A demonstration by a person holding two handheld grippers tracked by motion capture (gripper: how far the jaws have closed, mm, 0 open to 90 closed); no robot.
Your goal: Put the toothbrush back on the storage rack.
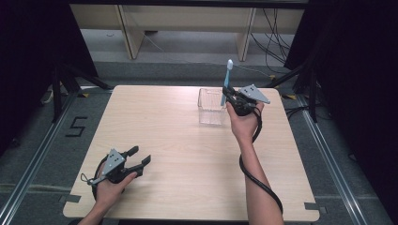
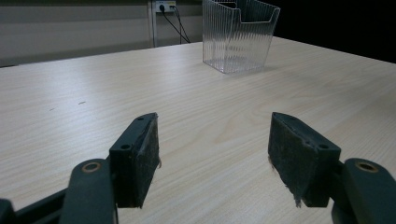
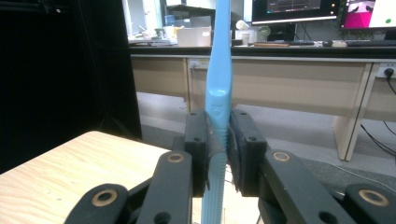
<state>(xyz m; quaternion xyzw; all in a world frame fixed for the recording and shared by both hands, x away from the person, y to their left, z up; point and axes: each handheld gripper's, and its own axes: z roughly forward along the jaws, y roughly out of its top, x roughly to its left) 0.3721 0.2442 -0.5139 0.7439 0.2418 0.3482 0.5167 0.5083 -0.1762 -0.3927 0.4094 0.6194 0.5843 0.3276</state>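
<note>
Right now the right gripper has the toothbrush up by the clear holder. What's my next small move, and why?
Probably ease the right gripper straight down. It is shut on the blue toothbrush, held upright at the clear holder, whose near edge its lower end overlaps from above. Whether the tip is inside is hard to tell, so go slowly.

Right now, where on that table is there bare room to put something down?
Most of the table is bare: the whole stretch between the left gripper and the clear bin. The far right corner is crowded, where the right gripper holds a blue toothbrush beside the bin.
</note>
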